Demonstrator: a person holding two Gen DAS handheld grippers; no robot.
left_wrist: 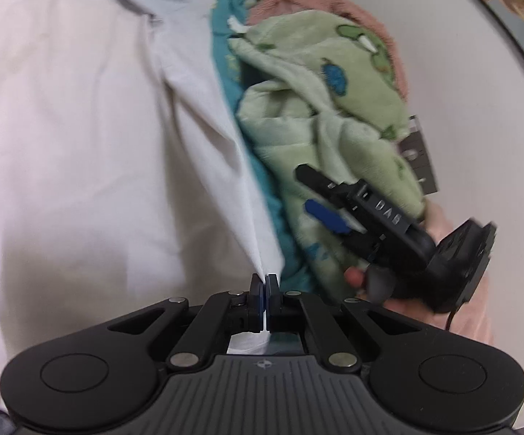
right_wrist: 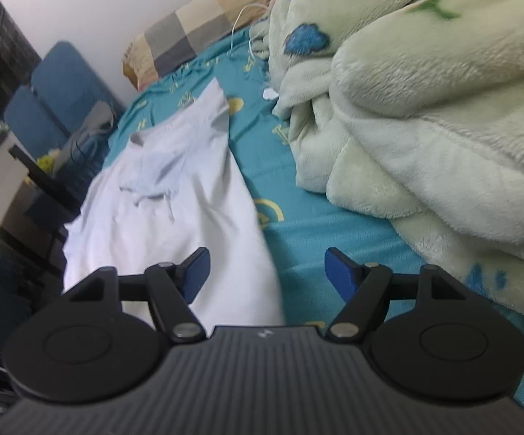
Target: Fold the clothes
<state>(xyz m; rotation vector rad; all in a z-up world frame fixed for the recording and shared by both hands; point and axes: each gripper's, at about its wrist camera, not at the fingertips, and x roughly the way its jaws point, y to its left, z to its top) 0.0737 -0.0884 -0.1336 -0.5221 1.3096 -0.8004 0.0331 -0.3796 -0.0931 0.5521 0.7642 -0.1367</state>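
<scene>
A white T-shirt (left_wrist: 99, 145) lies spread on a teal bedsheet (right_wrist: 298, 188), collar at the far end. In the right wrist view the shirt (right_wrist: 175, 199) runs from the bed's left edge toward the camera. My left gripper (left_wrist: 263, 284) is shut on the shirt's near hem corner, pulling a taut ridge of cloth. My right gripper (right_wrist: 265, 272) is open and empty, held just above the shirt's right edge and the sheet. It also shows in the left wrist view (left_wrist: 320, 195), open, over the green blanket.
A bulky pale green fleece blanket (right_wrist: 425, 108) with blue and green prints is heaped on the bed's right side. A checked pillow (right_wrist: 196, 25) lies at the head. A blue chair (right_wrist: 55, 101) and dark furniture stand left of the bed.
</scene>
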